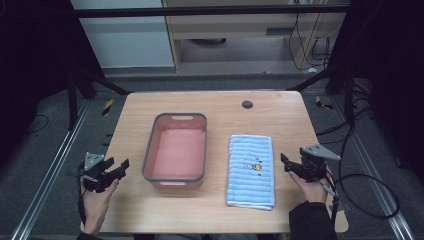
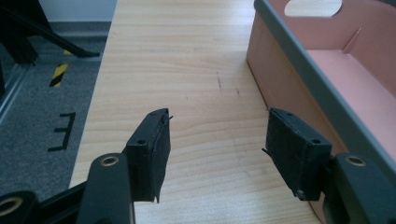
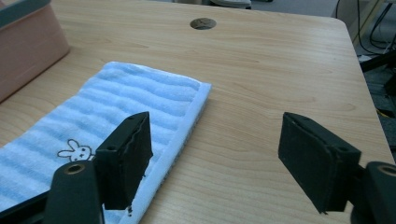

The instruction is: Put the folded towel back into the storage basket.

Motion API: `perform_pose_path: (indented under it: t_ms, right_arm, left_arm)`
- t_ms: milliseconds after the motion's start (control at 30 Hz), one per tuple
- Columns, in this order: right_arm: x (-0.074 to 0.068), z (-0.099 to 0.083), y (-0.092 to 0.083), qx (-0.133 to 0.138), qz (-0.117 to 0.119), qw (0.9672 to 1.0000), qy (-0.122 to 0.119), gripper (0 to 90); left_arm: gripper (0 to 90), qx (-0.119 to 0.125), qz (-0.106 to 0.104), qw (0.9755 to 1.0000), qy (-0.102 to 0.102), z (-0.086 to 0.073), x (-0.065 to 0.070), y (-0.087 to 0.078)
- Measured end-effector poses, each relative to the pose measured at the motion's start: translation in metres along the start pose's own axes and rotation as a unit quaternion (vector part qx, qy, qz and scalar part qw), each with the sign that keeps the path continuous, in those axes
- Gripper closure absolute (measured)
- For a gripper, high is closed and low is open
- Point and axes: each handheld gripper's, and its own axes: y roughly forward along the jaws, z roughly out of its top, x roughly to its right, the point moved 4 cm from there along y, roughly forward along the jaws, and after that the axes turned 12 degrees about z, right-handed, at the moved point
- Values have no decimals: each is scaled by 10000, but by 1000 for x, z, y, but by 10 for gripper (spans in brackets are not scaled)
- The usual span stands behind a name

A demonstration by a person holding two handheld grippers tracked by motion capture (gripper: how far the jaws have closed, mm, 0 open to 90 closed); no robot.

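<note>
A pink bin (image 1: 176, 150) with a grey rim stands empty near the middle of the wooden table (image 1: 220, 107). To its right lies a folded blue striped towel (image 1: 251, 170) with a small rabbit print. My left gripper (image 1: 119, 166) is held open at the table's left edge, apart from the bin; in the left gripper view its jaws (image 2: 217, 149) frame bare wood, with the bin's wall (image 2: 299, 79) to the right. At the table's right side my right gripper (image 1: 286, 162) is open, just right of the towel (image 3: 93, 130), its jaws (image 3: 215, 154) empty.
A dark round cable hole (image 1: 247, 104) marks the table's far side. Black cables (image 1: 370, 185) trail on the floor to the right. Metal frame rails run along both sides, and a cabinet stands behind the table.
</note>
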Motion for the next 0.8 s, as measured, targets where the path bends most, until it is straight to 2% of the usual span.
perform_pose_path:
  t_ms: [267,400,567,800]
  right_arm:
    - [-8,8,-4,41,244,9997,-54,292]
    - [-11,16,-8,143,288,9994,-82,302]
    - [-10,25,-18,325,382,9987,-48,346]
    - [-6,31,-22,288,489,9984,33,431]
  left_arm:
    - [438,217,-84,9997,-49,13,4,-13]
    - [457,336,-142,9993,-97,19,6,-21]
    - [469,427,-239,9987,-103,24,12,-27]
    - [481,522,-360,9980,-51,31,20,-34]
